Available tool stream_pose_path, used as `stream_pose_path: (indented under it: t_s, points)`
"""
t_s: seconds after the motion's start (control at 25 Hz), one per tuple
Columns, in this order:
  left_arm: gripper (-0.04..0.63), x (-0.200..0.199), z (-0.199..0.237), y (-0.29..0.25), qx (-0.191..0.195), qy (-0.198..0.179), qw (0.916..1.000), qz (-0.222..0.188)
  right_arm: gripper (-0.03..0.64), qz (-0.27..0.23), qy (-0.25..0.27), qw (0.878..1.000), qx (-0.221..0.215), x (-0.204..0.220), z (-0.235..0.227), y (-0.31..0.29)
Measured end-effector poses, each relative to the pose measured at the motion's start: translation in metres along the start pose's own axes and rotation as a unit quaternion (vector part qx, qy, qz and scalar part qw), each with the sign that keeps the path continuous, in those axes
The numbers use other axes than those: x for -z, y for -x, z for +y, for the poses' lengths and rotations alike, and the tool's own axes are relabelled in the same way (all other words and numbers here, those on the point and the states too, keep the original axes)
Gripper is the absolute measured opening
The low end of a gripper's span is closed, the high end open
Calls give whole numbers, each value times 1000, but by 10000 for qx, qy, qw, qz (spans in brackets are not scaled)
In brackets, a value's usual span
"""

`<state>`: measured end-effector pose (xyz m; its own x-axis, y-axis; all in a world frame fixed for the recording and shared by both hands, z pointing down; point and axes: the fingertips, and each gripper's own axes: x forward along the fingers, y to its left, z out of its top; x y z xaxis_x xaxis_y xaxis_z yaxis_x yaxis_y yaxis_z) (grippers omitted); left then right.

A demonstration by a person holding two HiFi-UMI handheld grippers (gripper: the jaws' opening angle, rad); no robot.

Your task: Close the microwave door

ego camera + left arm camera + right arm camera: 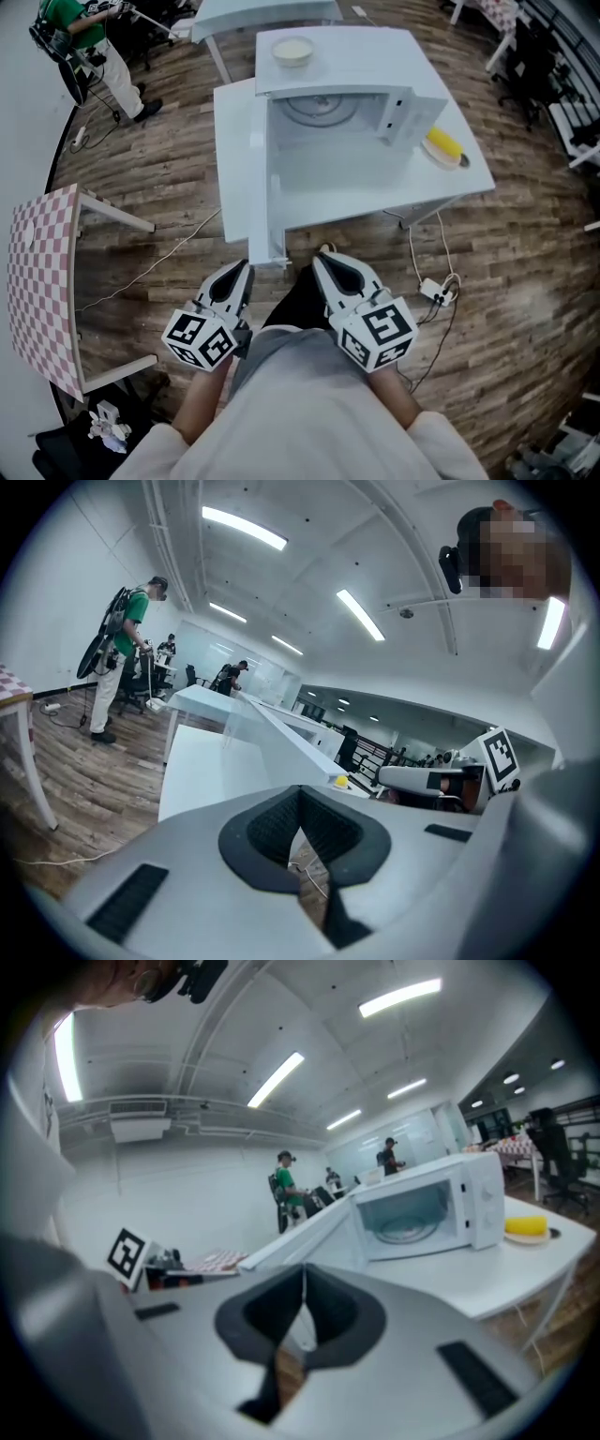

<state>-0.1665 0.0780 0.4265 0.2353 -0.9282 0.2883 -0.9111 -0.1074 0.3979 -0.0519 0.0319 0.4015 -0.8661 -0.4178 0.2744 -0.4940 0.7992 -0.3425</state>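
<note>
Two grippers sit at bottom centre, the left gripper (246, 269) and the right gripper (322, 264), each with its jaws pressed together on nothing. Just above them is the one door (277, 225), white and seen edge-on, swung wide open from the left side of the one microwave (347, 56). The microwave stands at upper centre on a white table (473, 178), its cavity showing a turntable (319, 108). One bowl (292, 50) rests on top. One plate (443, 150) holding something yellow lies to its right. One person (89, 37) stands at upper left.

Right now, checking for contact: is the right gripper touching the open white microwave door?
Apart. Head view shows floor between the right gripper and white microwave door.
</note>
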Motion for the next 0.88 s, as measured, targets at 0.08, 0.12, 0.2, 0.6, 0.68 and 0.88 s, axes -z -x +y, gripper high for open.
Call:
stream_pose_path:
  t_s: [0.08,0.12,0.2,0.6,0.68,0.88]
  points:
    - [17,0,2,-3,71,90,9999,-7,23,45,-51,10000,-20,3,-3,-5]
    - [17,1,2,-4,85,112,9999,2,23,78,-66,9999,-38,4,-5,-6]
    - [17,3,1,-6,94,150,9998,31,23,130,-88,9999,-55,6,-8,-9]
    - [17,2,-11,-26,412,301,9986,101,23,167,-236,9996,69,7,-23,-11]
    - [17,2,-15,-31,486,287,9983,139,23,161,-287,9994,140,7,-28,-9]
    - [17,4,-21,-44,652,262,9973,231,23,158,-360,9988,308,9,-41,-3]
